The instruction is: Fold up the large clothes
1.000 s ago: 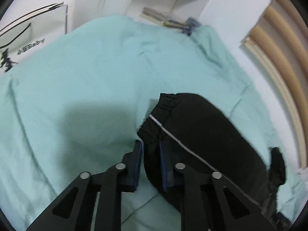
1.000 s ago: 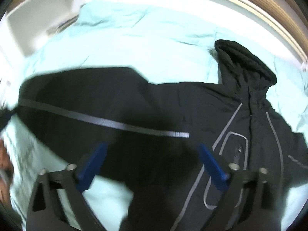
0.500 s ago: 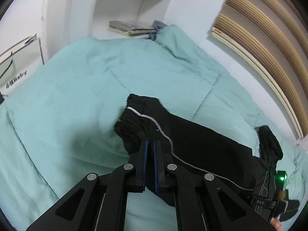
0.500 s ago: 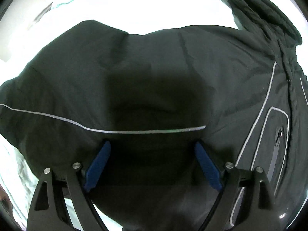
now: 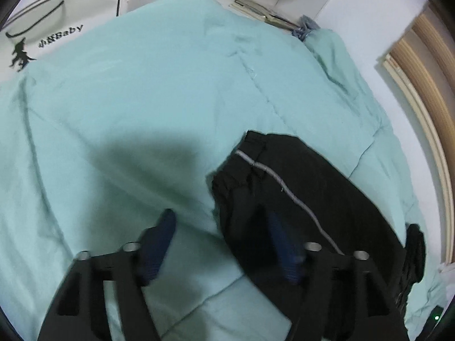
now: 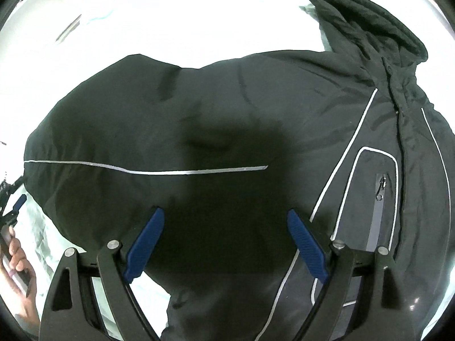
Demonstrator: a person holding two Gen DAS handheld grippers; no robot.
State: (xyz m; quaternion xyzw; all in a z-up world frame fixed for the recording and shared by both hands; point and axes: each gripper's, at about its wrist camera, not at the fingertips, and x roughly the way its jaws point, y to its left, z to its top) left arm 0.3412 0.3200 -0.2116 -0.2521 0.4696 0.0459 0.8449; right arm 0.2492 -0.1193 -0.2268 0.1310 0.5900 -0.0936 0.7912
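A black hooded jacket (image 6: 227,99) with grey reflective stripes lies spread on a teal bed cover (image 5: 142,85). Its sleeve (image 5: 298,176) stretches out to the left, the cuff crumpled. My left gripper (image 5: 220,227) hovers at that cuff with its jaws opening wide. The cuff's edge lies between the blue pads, but they do not press it. My right gripper (image 6: 224,227) stands open just above the upper sleeve, nothing pinched. The hood (image 6: 369,28) points to the upper right. The left gripper (image 6: 14,207) and the hand (image 6: 20,255) holding it show at the far left.
A white bag printed "Baby" (image 5: 42,37) leans at the bed's far left. A shelf with books (image 5: 261,8) sits behind the bed. A curved wooden slatted board (image 5: 421,85) runs along the right. The cover spreads wide to the left of the sleeve.
My left gripper was shut on the sleeve cuff and has let it go, its jaws now wide. My right gripper sank closer to the jacket and stayed open.
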